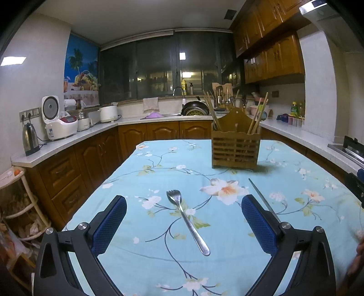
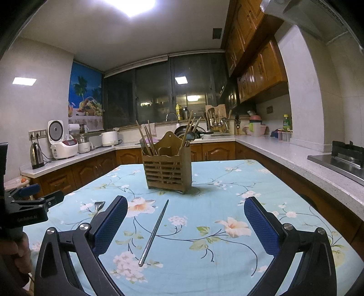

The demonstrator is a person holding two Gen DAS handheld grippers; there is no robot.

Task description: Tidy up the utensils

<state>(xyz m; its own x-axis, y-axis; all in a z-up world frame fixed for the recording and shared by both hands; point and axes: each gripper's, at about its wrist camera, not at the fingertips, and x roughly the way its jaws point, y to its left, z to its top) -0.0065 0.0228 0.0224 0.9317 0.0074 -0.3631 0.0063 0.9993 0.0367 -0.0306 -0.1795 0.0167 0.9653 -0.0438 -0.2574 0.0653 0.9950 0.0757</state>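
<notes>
Fork (image 1: 187, 224) between spread left tongs (image 1: 184, 206)

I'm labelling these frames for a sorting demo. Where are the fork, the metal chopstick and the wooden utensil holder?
fork (image 1: 186, 222): left wrist view, on the handle just below the tines.
metal chopstick (image 2: 154, 232): right wrist view, on the middle of the shaft.
wooden utensil holder (image 2: 168, 173): right wrist view, on its slatted front wall.

Window: dark window (image 1: 173, 68) along the back wall
Counter: pale counter (image 2: 284, 154) over wooden cabinets (image 1: 68, 173), running around three sides
Light: bright ceiling lamp (image 2: 134, 5)
Left wall: beach poster (image 1: 82, 70)
</notes>
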